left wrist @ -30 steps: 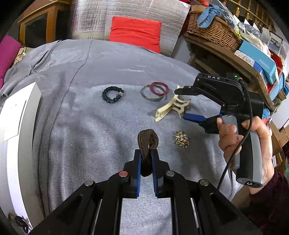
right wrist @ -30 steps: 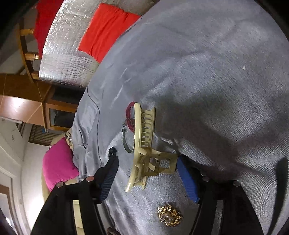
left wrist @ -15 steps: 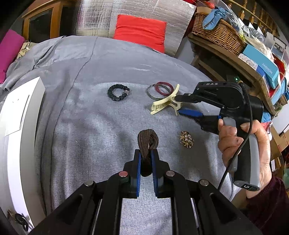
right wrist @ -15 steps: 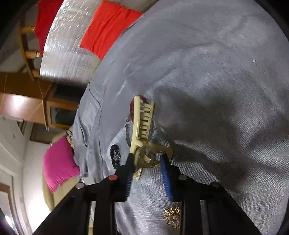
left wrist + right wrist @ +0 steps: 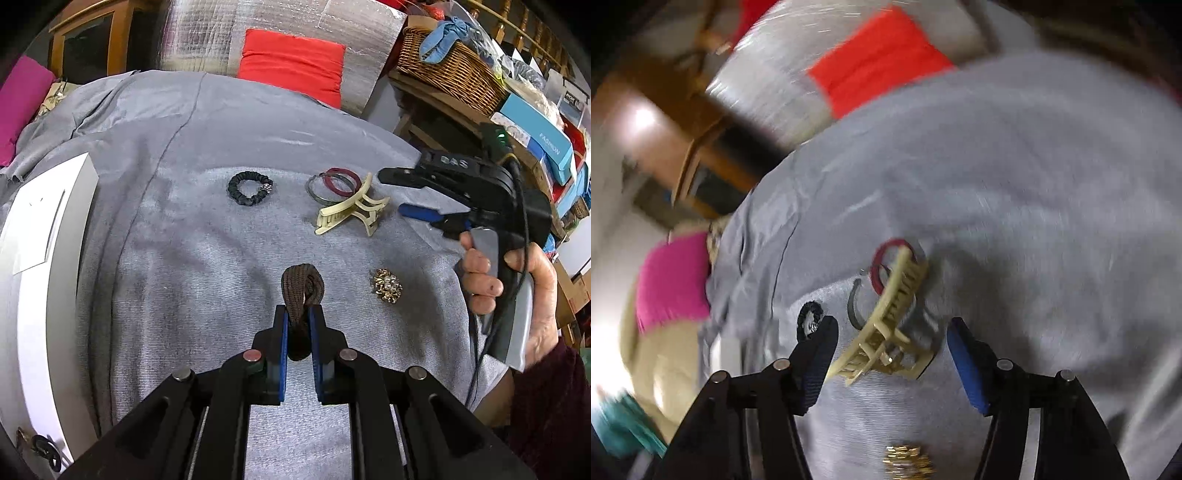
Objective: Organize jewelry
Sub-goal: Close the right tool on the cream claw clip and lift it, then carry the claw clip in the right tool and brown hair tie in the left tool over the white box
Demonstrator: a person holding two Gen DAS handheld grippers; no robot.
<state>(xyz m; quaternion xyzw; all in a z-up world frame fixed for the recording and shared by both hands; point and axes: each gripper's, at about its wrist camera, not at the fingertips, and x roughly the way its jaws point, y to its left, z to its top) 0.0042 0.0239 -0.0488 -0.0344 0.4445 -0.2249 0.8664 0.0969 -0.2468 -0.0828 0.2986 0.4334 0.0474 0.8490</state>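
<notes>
A: What has changed just now?

B: The right gripper (image 5: 890, 354) held the cream hair claw (image 5: 351, 214) a moment ago. Now its jaws are opening and the claw lies free on the grey cloth (image 5: 184, 240), beside the two bangles (image 5: 334, 182). The pads do not press it.

A: And the left gripper (image 5: 297, 332)?

B: Its jaws are closed on the brown hair tie (image 5: 301, 291), above the cloth, as before.

A: What does it mean for the task?

B: I think the claw is placed in the row with the black scrunchie (image 5: 250, 188). The gold brooch (image 5: 386, 285) lies apart, near the right hand (image 5: 517, 288), and seems not sorted yet.
</notes>
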